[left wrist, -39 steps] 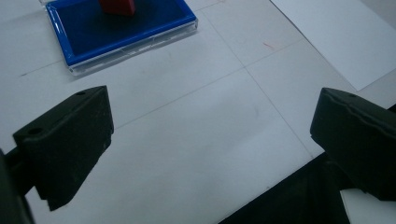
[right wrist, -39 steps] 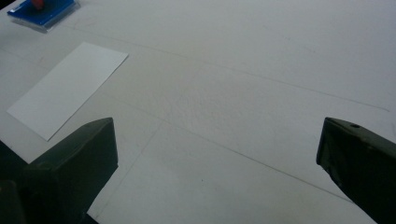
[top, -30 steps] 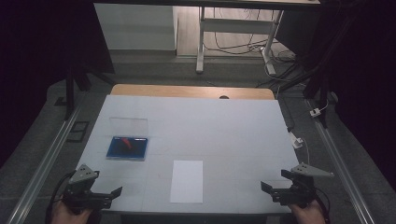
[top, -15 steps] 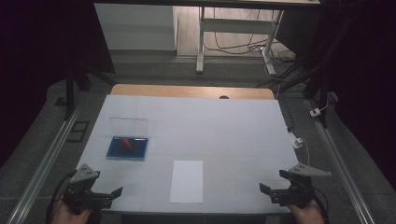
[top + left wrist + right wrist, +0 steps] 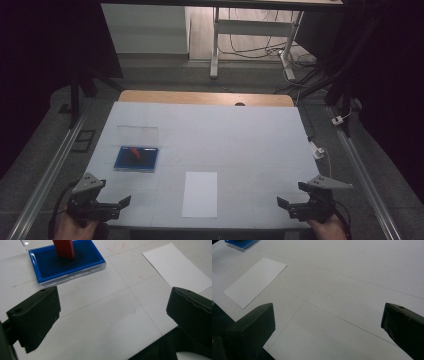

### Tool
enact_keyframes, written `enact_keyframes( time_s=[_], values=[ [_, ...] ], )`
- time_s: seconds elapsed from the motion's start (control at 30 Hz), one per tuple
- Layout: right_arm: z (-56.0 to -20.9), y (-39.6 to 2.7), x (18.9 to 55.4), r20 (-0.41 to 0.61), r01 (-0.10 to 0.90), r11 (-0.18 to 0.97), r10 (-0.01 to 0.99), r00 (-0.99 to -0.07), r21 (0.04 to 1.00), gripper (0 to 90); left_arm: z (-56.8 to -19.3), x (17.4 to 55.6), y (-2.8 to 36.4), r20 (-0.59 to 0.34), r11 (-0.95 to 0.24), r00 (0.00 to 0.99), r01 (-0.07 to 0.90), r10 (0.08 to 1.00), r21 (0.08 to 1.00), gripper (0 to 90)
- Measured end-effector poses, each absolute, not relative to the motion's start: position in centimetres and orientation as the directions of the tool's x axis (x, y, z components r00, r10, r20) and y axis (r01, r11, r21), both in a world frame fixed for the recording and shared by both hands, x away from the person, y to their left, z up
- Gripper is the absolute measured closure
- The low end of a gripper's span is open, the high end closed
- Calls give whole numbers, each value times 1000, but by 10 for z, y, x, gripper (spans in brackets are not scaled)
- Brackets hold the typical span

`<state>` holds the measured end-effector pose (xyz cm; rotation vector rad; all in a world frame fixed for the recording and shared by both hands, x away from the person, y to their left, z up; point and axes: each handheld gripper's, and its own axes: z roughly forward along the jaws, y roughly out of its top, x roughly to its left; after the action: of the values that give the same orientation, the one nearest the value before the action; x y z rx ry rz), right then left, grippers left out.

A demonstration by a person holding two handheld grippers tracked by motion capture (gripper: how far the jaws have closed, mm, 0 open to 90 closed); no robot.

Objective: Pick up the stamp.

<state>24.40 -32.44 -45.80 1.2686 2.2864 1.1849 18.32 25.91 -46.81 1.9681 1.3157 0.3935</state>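
Left hand-held gripper point(image 5: 116, 206) sits at the near-left corner of the counter point(image 5: 240, 145), jaws spread wide w/ nothing between them; in the left gripper view point(image 5: 112, 312) the two black jaws stand far apart over bare white surface. Right hand-held gripper point(image 5: 289, 206) is at the near-right corner, likewise wide open & empty, jaws well apart in the right gripper view point(image 5: 328, 322). Both are held low near the counter's front edge, a hand point(image 5: 75, 231) under the left one and a hand point(image 5: 327, 231) under the right, cables trailing off behind. Between the two, closer to the front edge, lies a white sheet of paper point(image 5: 200, 194), flat, long side running away from the person; it shows at upper right in the left gripper view point(image 5: 178, 266) and upper left in the right gripper view point(image 5: 254, 282). Farther in on the left side is a blue ink pad point(image 5: 136, 159) in a clear case, w/ a red stamp block point(image 5: 135, 152) standing on it; left gripper view has the pad point(image 5: 65, 263) just ahead of its left jaw, red block point(image 5: 63, 248) upright on the blue. Clear lid point(image 5: 138, 134) lies just beyond the pad, apart from it. Pad and paper are apart, neither touched by a gripper.
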Motion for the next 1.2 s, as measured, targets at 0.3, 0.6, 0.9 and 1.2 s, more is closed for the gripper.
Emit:
enact_keyframes(
  time_s=[0.3,0.6,0.9,1.2],
  values=[
    [-458,-324,244,143,579,286,799,-584,764,0,-469,190,265,-135,-206,428,658,894,724,0],
    [-458,-323,244,140,579,292,798,-586,761,0,-471,201,268,-131,-219,454,638,881,738,0],
    [-459,-322,245,136,580,303,794,-592,756,0,-477,218,267,-118,-251,484,629,867,736,0],
    [-459,-321,245,134,582,313,791,-597,751,0,-479,242,270,-104,-259,469,644,877,720,0]
  ],
)
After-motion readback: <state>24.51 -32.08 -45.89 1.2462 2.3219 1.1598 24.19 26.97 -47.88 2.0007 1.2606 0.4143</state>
